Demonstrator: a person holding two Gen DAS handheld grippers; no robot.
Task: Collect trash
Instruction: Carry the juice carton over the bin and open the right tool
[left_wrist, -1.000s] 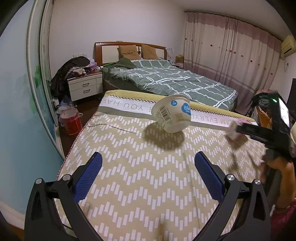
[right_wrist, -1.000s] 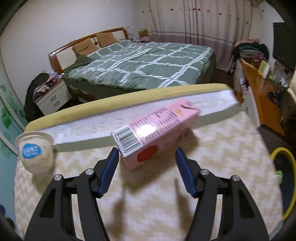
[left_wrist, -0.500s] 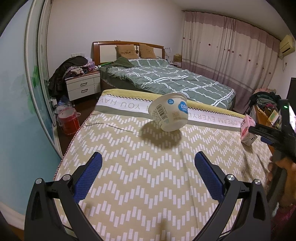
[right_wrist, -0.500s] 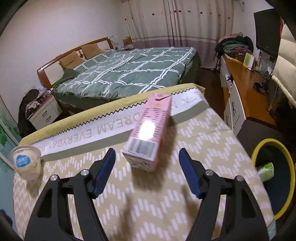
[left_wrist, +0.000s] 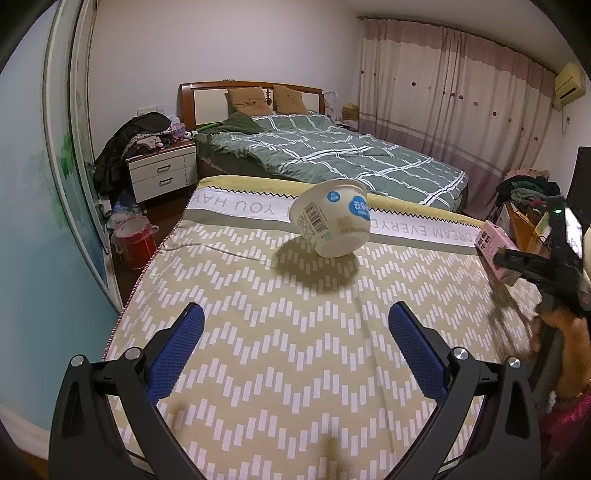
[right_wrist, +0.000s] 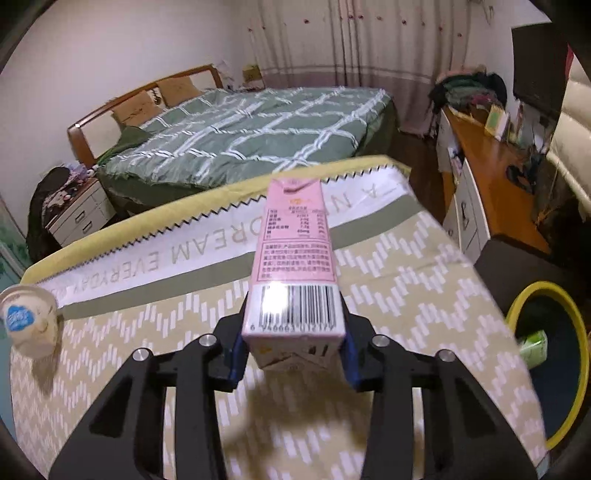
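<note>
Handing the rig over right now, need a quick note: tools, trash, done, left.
Right tool: shut on the pink drink carton, above the beige zigzag-patterned mat.
Left tool: open, holding nothing, aimed at the white paper tub tipped on its side on the mat.
Yellow-rimmed bin sits right of the mat, a green carton inside.
Left: drop the pink carton in the bin, then the tub.
</note>
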